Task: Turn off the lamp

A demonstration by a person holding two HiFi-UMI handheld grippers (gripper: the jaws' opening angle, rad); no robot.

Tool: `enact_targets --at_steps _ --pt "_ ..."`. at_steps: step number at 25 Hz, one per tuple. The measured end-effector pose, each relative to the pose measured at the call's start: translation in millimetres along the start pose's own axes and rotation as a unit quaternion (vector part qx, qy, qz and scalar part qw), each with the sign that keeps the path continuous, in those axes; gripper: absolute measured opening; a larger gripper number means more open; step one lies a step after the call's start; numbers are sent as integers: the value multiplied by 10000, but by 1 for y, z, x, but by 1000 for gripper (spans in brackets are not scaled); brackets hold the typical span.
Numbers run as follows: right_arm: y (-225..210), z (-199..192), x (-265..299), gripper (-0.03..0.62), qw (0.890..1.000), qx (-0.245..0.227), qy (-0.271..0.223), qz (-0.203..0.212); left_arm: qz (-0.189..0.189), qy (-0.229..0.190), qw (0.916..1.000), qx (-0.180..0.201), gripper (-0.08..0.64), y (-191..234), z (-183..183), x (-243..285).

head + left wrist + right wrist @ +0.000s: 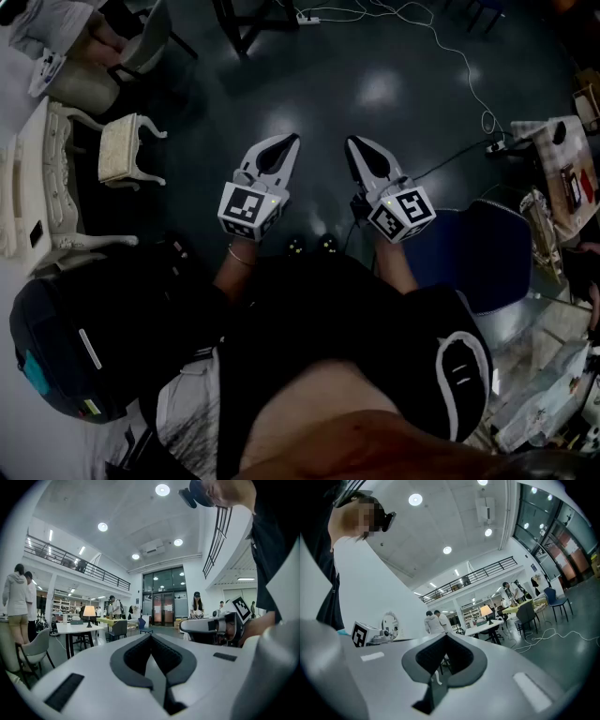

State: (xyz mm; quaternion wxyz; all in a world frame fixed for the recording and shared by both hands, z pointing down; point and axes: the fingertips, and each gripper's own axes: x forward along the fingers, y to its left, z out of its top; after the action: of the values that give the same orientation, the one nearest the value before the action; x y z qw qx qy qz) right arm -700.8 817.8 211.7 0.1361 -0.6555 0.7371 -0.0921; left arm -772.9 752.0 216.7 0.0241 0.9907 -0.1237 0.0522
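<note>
While the person held both tools side by side above the dark glossy floor (394,84), the white left gripper (287,142) had its jaws closed tip to tip with nothing between them, and the white right gripper (355,144) was likewise pinched together and empty. Far across the hall, the small table lamp with a glowing cream shade and dark stem (89,612) stood lit on a white table (77,629), well apart from both grippers.
</note>
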Motion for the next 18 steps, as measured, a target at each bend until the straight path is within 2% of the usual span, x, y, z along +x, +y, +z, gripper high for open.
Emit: enact_targets --at_steps 3,8,18 --pt "-1 -1 1 0 10000 -21 7 37 -43 -124 9999 -33 6 0 -4 3" --pt "-8 1 1 0 10000 -41 25 64 57 -71 9998 -156 6 -1 5 9" --pt "-32 14 -13 0 9992 158 -270 238 104 -89 9999 -38 6 -18 10 31"
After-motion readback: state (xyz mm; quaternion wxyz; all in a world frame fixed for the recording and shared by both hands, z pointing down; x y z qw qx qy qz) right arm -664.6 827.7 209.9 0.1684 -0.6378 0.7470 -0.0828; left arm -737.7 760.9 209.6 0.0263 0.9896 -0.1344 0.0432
